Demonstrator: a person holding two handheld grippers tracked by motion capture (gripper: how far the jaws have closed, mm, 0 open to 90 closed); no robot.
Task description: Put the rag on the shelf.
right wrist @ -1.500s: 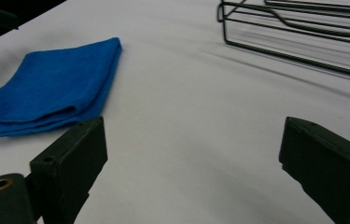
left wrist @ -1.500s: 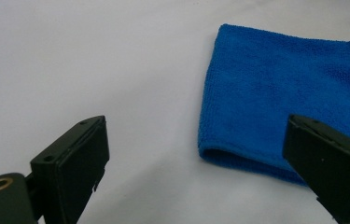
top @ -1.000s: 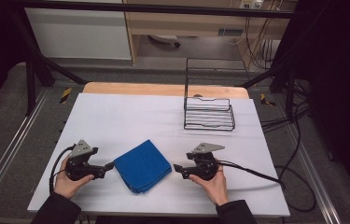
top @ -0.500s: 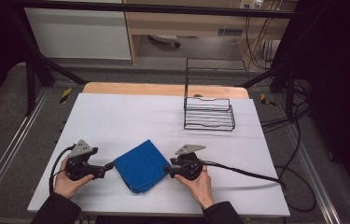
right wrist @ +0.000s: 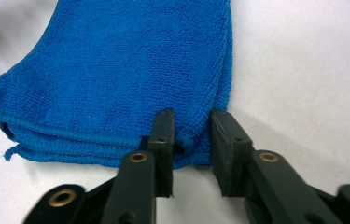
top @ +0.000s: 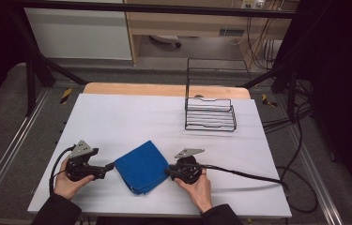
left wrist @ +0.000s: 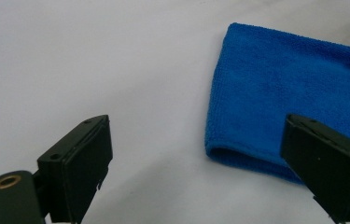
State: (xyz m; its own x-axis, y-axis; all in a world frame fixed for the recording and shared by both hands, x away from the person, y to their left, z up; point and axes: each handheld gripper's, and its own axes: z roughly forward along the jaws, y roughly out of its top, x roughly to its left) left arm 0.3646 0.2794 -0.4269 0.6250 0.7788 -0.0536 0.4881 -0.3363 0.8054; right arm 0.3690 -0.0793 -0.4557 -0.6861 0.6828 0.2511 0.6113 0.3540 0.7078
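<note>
I hold a gripper in each hand at the near side of the white table (top: 117,112). A blue cloth (top: 143,166) lies folded flat on the table between them.

My right gripper (top: 170,172) is at the right corner of the cloth. In the right gripper view its jaws stand close together, with a small gap left, and a bit of the cloth's corner (right wrist: 189,140) sits in that gap. The jaws are not pressed tight on it, so I cannot tell if they grip it or just sit around it. The cloth (right wrist: 116,79) shows several stacked layers along its near edge.

My left gripper (top: 110,167) points at the left corner of the cloth, just beside it. In the left gripper view its jaws are spread wide apart with only bare table between them. The cloth (left wrist: 284,88) lies ahead and to the right, and the right jaw covers part of its folded edge.

A black wire rack (top: 210,112) stands at the far right of the table, well apart from the cloth.
</note>
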